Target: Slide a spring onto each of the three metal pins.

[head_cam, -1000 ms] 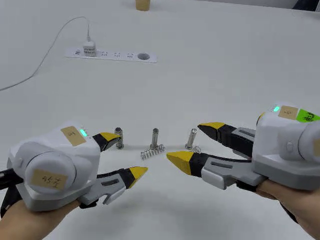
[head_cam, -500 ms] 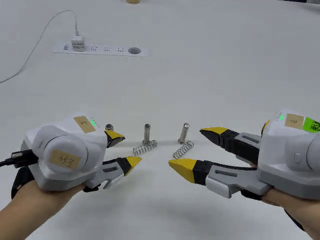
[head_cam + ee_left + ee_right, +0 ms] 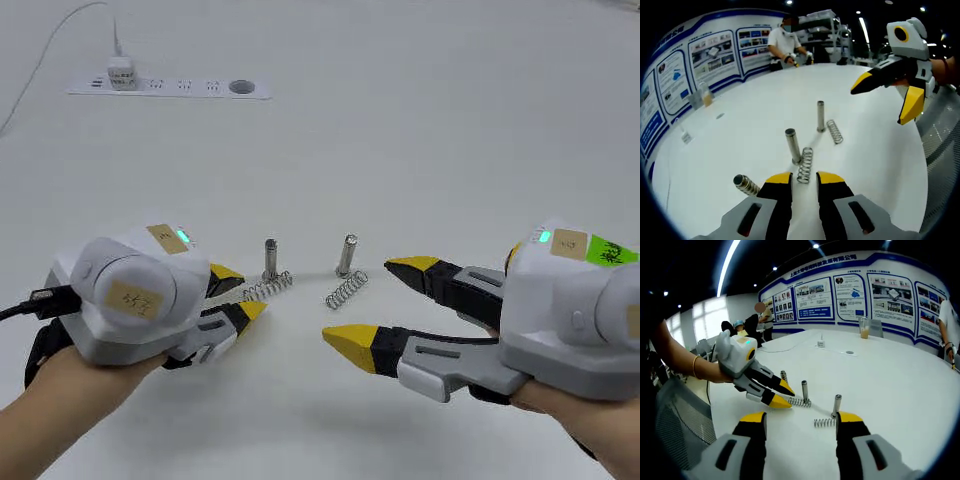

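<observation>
Two bare metal pins [image 3: 271, 258] [image 3: 347, 254] stand upright on the white table. A third pin [image 3: 746, 184], with a spring coiled round it, stands beside my left gripper. Two loose springs [image 3: 264, 288] [image 3: 345, 289] lie flat by the bare pins. My left gripper [image 3: 238, 292] is low over the table, jaws a narrow gap apart. The near end of the left spring [image 3: 804, 164] lies in that gap. My right gripper [image 3: 375, 300] is wide open just right of the right spring [image 3: 824, 422], holding nothing.
A white power strip [image 3: 170, 87] with a plugged-in charger and cable lies at the far left of the table. Across the room, a person [image 3: 783, 42] stands at the table's far end. A cup [image 3: 863, 327] stands further back.
My left gripper has narrowed its jaws and come up to the left spring's end. The head camera has shifted, so the pins sit further left in view. The right gripper stays wide open.
</observation>
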